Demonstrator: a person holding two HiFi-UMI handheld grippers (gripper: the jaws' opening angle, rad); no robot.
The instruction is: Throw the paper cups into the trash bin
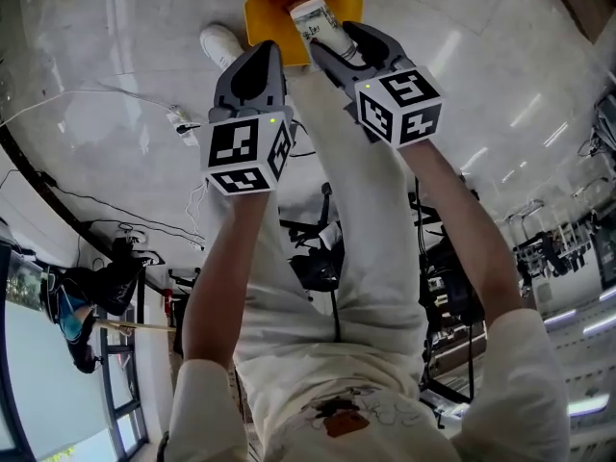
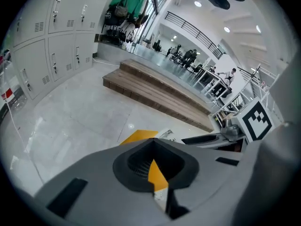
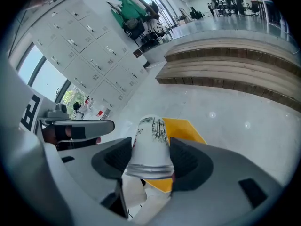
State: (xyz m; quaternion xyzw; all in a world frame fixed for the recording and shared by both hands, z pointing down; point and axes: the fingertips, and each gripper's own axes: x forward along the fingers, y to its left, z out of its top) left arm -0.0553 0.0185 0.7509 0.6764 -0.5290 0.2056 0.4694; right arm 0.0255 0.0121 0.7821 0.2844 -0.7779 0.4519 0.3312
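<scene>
My right tongs [image 3: 149, 161] grasp the white paper cup [image 3: 150, 138]; my left tongs [image 2: 151, 167] are clenched, empty. Released off-centre, it could miss the yellow plastic bin [image 1: 262, 15].

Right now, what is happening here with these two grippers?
A person holds a gripper in each hand over a yellow trash bin that stands on the floor. The right gripper is closed on a white paper cup and holds it over the bin's opening. The left gripper is shut and empty beside it. The cup has not been dropped yet.
</scene>
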